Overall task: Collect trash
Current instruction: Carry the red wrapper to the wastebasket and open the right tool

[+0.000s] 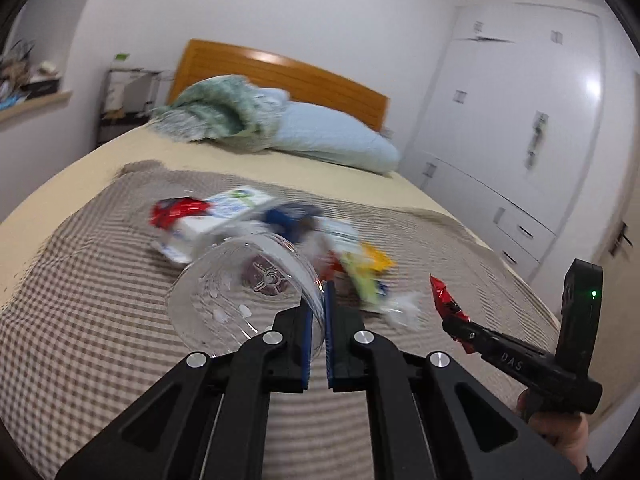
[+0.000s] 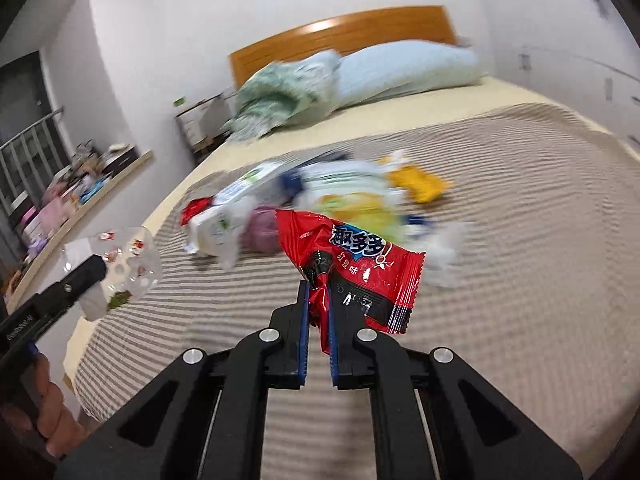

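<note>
Above checkered blanket (image 1: 100,280): left gripper (image 1: 318,312) clamped on clear plastic cup (image 1: 240,292) rim, right gripper (image 2: 318,300) pinching red wrapper (image 2: 360,268). Trash pile (image 2: 320,204) beyond. Keep both grips firm; wrapper slippery.

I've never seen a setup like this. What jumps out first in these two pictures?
The right gripper holds a bright red snack wrapper pinched in its jaws above the bed. The left gripper clamps a clear plastic cup by its rim. Behind both, a colourful pile of trash lies on the checked blanket.
</note>
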Demonstrator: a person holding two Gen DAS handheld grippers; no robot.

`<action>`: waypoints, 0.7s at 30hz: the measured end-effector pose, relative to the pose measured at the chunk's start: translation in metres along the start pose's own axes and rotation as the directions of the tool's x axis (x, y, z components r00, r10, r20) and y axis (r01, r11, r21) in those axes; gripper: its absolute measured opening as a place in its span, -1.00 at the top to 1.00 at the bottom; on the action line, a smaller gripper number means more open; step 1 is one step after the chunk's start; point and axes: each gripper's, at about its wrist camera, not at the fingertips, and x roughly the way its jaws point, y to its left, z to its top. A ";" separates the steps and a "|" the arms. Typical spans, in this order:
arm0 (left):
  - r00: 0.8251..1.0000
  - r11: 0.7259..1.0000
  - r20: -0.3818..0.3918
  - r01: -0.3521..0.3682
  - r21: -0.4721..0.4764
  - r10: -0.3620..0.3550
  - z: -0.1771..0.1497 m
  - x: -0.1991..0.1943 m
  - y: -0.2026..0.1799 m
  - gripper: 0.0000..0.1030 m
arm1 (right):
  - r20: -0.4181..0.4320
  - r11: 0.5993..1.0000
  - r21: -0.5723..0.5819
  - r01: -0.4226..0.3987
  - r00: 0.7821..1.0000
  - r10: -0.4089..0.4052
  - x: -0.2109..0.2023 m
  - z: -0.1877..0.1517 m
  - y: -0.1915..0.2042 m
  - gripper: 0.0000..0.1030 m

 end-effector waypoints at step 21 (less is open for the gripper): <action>0.504 0.853 -0.864 0.458 0.251 -0.017 -0.327 0.099 -0.378 0.94 | -0.339 0.827 0.310 0.469 0.867 -0.365 -0.224 -0.293 -0.295 0.84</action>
